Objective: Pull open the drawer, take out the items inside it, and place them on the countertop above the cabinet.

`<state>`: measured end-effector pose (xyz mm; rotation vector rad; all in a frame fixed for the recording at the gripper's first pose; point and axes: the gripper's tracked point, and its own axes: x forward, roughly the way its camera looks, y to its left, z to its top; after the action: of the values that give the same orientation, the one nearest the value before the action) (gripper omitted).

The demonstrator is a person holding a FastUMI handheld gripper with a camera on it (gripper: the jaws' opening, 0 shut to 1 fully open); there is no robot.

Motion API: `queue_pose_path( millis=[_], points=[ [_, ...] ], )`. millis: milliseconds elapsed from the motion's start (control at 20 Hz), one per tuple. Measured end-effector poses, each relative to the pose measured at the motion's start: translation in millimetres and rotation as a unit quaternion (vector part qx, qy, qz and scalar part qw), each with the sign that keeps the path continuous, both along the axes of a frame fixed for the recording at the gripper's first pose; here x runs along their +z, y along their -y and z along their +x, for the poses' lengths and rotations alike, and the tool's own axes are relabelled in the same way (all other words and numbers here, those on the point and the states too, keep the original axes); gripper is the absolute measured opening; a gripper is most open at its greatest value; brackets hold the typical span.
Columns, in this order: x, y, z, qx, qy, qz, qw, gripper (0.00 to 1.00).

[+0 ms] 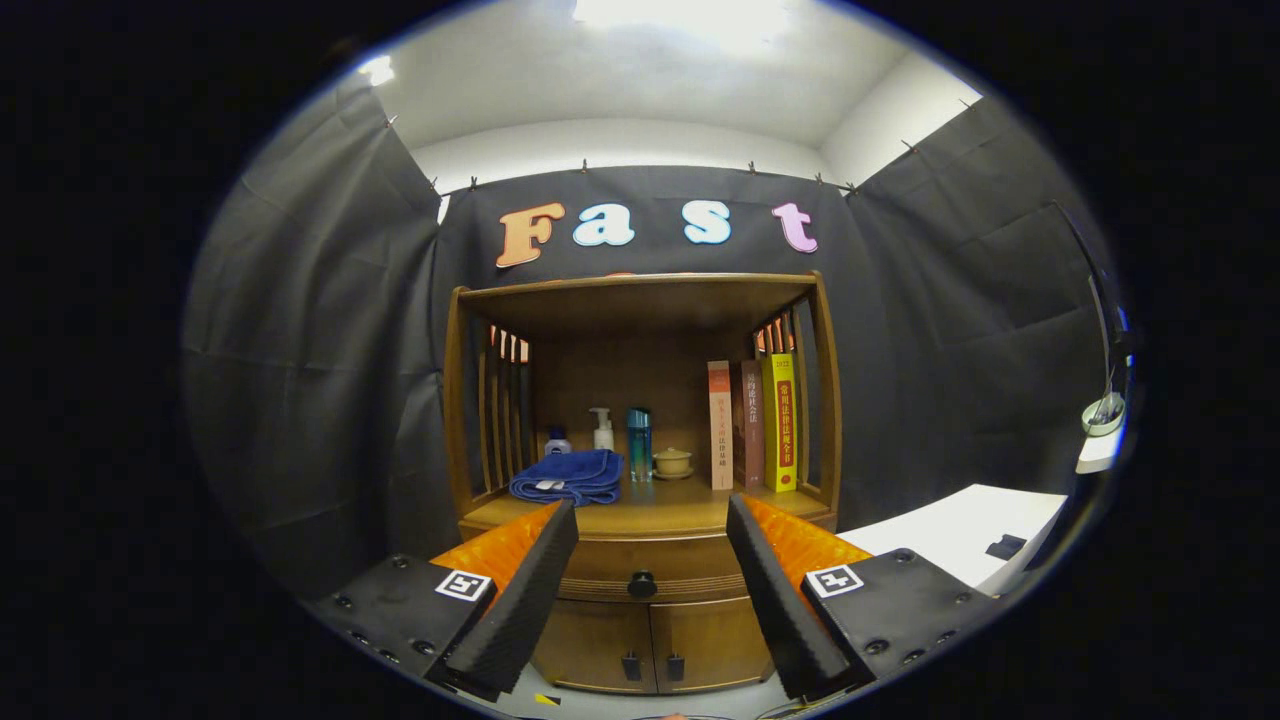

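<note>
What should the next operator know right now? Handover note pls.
Gripper: open, holding nothing, fingers spread either side of the drawer knob, short of it.
Drawer: shut, contents unseen.
Countertop: already holds a blue towel, bottles, a cup, books.
Done: lined up on the knob.
Left: grip knob, pull drawer open, move items up to the countertop.

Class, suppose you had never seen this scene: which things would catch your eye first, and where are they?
Probably the wooden cabinet straight ahead, its drawer shut, with the knob showing between the open gripper fingers. On its countertop, a blue towel lies to the left and books stand upright to the right, with bottles between them.
</note>
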<state>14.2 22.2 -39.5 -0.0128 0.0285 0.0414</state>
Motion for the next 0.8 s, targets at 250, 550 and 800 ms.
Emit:
queue_pose_path(
  millis=[250,550,800],
  points=[
    [-28.0,-6.6,24.8,0.007,0.001,0.01,1.0,0.99],
    [-94.8,-12.2,60.0,0.015,-0.01,-0.018,1.0,0.98],
    [-167.7,-9.2,88.8,0.006,-0.047,-0.007,0.999,0.98]
  ],
)
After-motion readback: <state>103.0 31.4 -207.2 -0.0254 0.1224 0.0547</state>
